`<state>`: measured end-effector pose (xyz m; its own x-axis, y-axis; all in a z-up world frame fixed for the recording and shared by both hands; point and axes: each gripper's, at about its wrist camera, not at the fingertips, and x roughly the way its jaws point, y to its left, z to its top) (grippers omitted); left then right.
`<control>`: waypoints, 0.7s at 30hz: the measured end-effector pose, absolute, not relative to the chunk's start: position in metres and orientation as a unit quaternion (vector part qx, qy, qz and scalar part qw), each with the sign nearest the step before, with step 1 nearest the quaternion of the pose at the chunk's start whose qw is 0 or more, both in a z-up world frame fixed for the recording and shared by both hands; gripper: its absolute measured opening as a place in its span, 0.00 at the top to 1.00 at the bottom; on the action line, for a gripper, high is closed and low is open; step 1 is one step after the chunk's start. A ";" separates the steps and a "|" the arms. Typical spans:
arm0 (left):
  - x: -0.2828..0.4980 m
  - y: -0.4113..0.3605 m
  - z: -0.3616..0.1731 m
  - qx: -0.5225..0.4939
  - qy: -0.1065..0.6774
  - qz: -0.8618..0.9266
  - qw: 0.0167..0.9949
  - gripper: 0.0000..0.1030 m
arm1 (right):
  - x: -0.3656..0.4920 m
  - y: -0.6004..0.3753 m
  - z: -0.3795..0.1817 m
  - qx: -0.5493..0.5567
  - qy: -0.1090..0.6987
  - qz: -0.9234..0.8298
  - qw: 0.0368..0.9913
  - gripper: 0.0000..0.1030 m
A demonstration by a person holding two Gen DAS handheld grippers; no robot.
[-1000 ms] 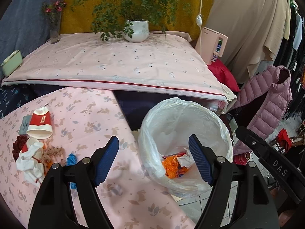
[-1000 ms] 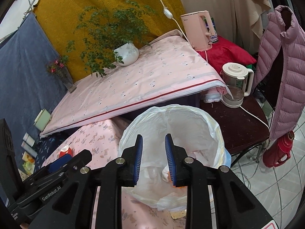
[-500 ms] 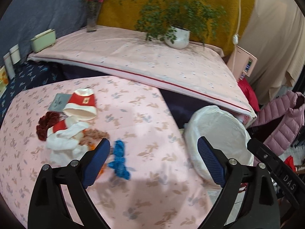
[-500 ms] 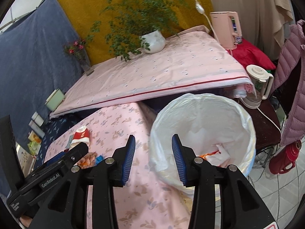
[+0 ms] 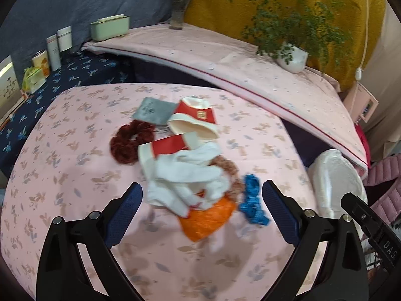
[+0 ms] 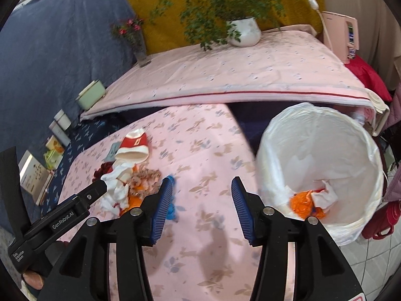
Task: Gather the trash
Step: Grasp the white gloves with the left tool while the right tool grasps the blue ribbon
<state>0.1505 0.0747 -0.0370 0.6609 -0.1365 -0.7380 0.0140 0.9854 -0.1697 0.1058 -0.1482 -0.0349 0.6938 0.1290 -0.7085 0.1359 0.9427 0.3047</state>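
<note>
Blue-padded left gripper [image 5: 201, 208] opening wide, empty, aimed down over the trash pile [image 5: 190, 175] on the pink tablecloth [image 5: 75, 175], probably lining up a grab. Right gripper [image 6: 201, 204] opening, empty, over bare cloth. Farther right, white-lined bin [image 6: 323, 165] beside the table holds orange wrapper [image 6: 303, 204] and tissue.

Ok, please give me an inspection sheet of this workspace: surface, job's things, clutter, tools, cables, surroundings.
Surface: pink floral tablecloth, mostly bare around one pile.
Job's things: white tissue, orange wrapper, blue wrapper, two red-and-white paper cups in the pile; white-lined bin beside the table holds orange and white scraps.
Clutter: dark red scrunchie, grey pouch.
Tools: left tool opening, over the pile, nothing between the jaws; right tool opening, empty.
Cables: white cord hangs by the yellow wall.
Surroundings: potted plant, flower vase, pink-covered table behind.
</note>
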 end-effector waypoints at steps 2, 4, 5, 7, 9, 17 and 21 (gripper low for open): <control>0.152 0.087 -0.042 -0.078 0.414 -0.031 0.907 0.11 | 0.112 -0.138 -0.041 0.166 0.400 0.006 0.901 0.53; 0.155 0.096 -0.046 -0.084 0.418 -0.024 0.904 0.11 | 0.119 -0.128 -0.047 0.161 0.409 0.012 0.898 0.53; 0.157 0.101 -0.049 -0.086 0.421 -0.020 0.903 0.11 | 0.122 -0.124 -0.050 0.159 0.413 0.014 0.897 0.53; 0.161 0.107 -0.053 -0.090 0.427 -0.018 0.900 0.11 | 0.129 -0.116 -0.056 0.156 0.421 0.018 0.893 0.53; 0.165 0.111 -0.056 -0.091 0.431 -0.018 0.898 0.11 | 0.136 -0.110 -0.063 0.153 0.429 0.021 0.890 0.53; 0.185 0.108 -0.062 -0.090 0.440 -0.039 0.893 0.20 | 0.159 -0.095 -0.088 0.143 0.454 0.020 0.879 0.53; 0.193 0.104 -0.068 -0.091 0.455 -0.054 0.884 0.38 | 0.167 -0.092 -0.100 0.137 0.466 0.019 0.874 0.54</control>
